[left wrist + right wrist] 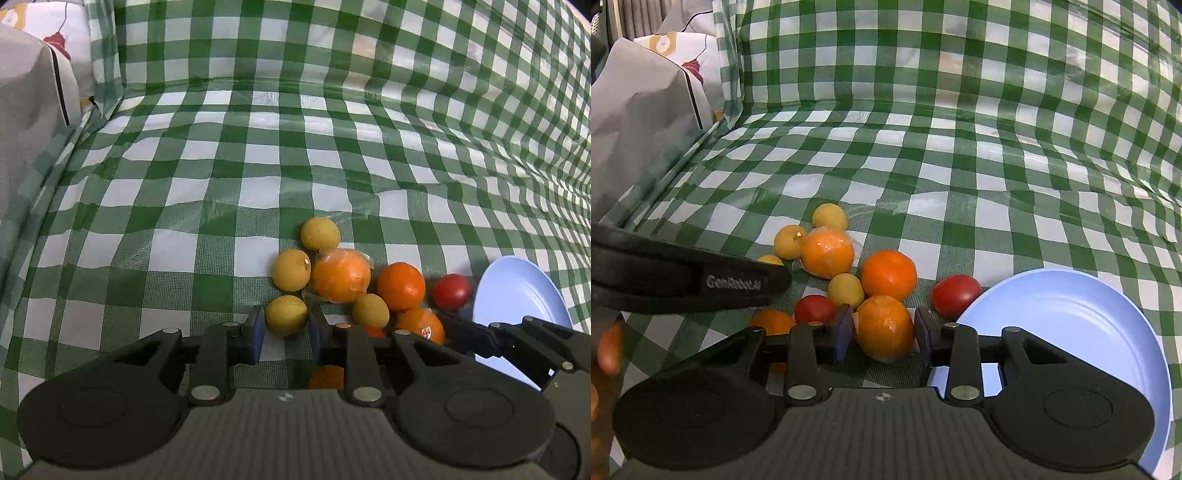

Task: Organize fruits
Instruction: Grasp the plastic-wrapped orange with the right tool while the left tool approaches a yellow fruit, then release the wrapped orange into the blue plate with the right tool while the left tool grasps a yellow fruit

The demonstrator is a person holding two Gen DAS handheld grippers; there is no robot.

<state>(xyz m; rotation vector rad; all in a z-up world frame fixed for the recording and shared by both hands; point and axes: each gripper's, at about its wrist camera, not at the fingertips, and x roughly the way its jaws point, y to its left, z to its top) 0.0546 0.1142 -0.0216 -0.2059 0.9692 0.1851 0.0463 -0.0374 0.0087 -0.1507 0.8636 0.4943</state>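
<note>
Left gripper [286, 334] stands with its blue pads either side of a small yellow fruit [286, 315]; whether they press it I cannot tell. Right gripper [884, 338] brackets a wrapped orange [885, 328], with a sliver of gap at the right pad. Both fruits sit in the pile on the green checked cloth [923, 166]. Further right, a red tomato [956, 294] lies just beside the blue plate [1108, 317].
</note>
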